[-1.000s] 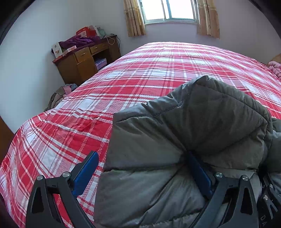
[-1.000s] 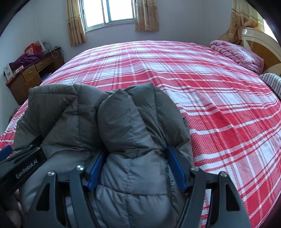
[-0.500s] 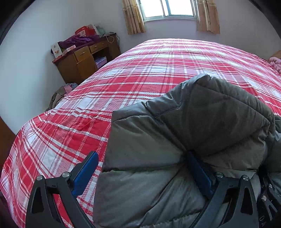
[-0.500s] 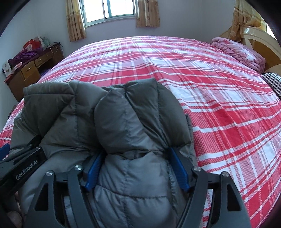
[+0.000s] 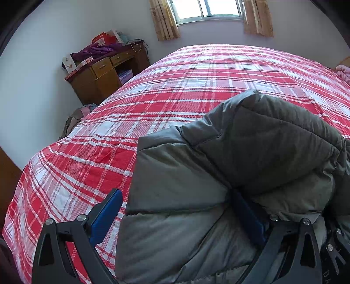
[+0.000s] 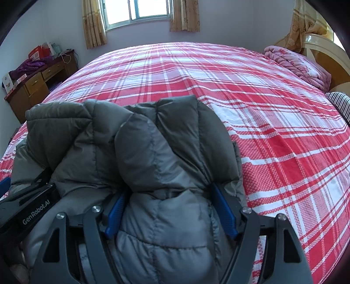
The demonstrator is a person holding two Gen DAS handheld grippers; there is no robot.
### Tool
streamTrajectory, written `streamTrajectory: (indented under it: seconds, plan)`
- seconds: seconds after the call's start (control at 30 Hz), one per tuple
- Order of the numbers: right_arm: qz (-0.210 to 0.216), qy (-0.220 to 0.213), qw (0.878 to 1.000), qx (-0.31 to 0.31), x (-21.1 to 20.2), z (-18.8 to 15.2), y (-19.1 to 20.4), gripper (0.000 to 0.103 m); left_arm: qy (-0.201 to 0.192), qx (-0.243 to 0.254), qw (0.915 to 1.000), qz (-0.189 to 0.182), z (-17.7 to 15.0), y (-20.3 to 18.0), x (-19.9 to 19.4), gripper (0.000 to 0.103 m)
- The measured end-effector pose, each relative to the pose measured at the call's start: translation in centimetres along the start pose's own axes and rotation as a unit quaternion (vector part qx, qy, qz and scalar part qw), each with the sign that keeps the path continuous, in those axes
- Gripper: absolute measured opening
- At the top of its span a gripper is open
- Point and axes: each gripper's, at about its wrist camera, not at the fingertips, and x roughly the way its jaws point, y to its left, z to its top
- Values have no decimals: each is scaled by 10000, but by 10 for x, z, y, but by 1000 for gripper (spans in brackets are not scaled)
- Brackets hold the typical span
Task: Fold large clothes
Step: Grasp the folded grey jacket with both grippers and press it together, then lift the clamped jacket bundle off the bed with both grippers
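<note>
A grey quilted puffer jacket [image 5: 251, 153] lies bunched on the near part of the red-and-white plaid bed [image 5: 175, 91]. My left gripper [image 5: 175, 194] stands open over the jacket's left edge. Its left blue pad [image 5: 107, 216] hangs free above the bedspread, and its right pad [image 5: 247, 218] is tucked under a fold. In the right wrist view, a thick fold of the jacket [image 6: 157, 153] fills my right gripper [image 6: 168, 190]. Both blue pads press into its sides. The left gripper's black body [image 6: 28, 209] shows at the lower left of that view.
A wooden desk [image 5: 105, 74] piled with clothes and boxes stands by the far left wall, with a heap of clothes [image 5: 76, 118] on the floor. A folded pink quilt [image 6: 297, 63] and a striped pillow [image 6: 339, 102] lie by the headboard at right. A curtained window [image 6: 137, 11] is beyond the bed.
The right gripper's pads stand slightly wider apart around the jacket fold. Both views have tipped a little; the jacket and the left gripper keep their places.
</note>
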Motion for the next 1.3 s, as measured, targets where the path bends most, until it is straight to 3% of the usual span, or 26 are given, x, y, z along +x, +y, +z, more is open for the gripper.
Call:
streamTrajectory:
  seconds: [0.3, 0.47, 0.67, 0.77, 0.83, 1.07, 1.2, 1.3]
  plan:
    - [9, 2, 10000, 10, 0, 0, 0, 76, 9, -6, 10000, -23, 0, 0, 0, 101]
    - [277, 6, 9996, 70, -6, -2, -8, 76, 244, -122, 9974, -670, -9, 36, -22, 101]
    - [978, -81, 9938, 513, -39, -14, -39, 89, -16, 194, 9965, -812, -41, 73, -53, 100]
    - [918, -216, 9943, 500, -53, -26, -45, 91, -193, 347, 9955, -864, -56, 75, -59, 100]
    - [1009, -75, 9939, 434, -52, -34, -44, 90, -224, 450, 9946, -904, -61, 71, -57, 100]
    - [1429, -35, 9873, 692, -43, -48, -47, 84, 91, 186, 9902, -1379, -59, 70, -40, 101]
    - [1627, -178, 9850, 543, -48, -54, -39, 67, -26, 165, 9893, -1448, -63, 71, -40, 101]
    - [1842, -212, 9807, 627, -46, -58, -44, 69, -39, 163, 9878, -1551, -63, 71, -36, 101]
